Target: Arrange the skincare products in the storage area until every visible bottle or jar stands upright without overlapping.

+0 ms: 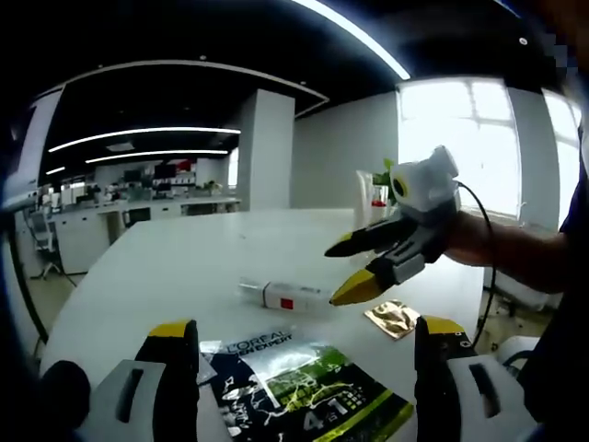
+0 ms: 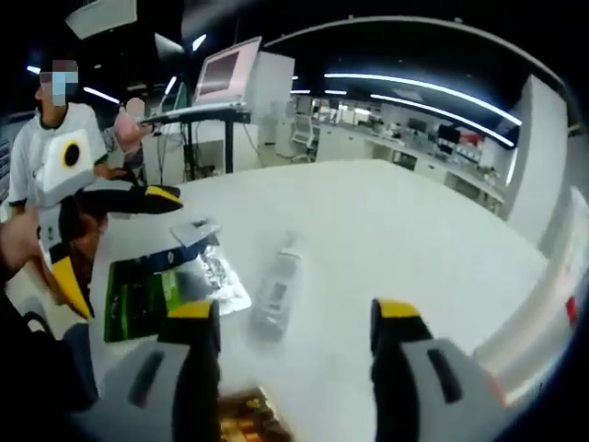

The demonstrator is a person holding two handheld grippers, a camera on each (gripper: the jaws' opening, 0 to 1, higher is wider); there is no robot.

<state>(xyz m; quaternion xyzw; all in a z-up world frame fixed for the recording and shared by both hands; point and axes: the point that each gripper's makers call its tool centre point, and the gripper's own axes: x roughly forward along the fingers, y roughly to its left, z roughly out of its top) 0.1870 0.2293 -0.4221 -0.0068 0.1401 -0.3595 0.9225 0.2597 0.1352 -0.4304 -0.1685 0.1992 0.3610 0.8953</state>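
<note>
We see a wide white table [image 1: 212, 249] carrying a dark and green sachet [image 1: 304, 391], lying flat between the parted jaws of our left gripper [image 1: 304, 350]. Our right gripper [image 1: 354, 272] hovers with jaws apart over a white tube [image 2: 276, 290] lying on its side. A small gold packet [image 1: 391, 318] rests nearby

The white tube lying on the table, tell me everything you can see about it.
The white tube is slim, looks like plastic, and lies flat on its side on the white table, not upright. It carries a small red mark and has a narrower cap end. It sits between the dark green packet and a small gold sachet. In the right gripper view it lies just ahead of the right tongs, which are open. Nothing grips it.
</note>
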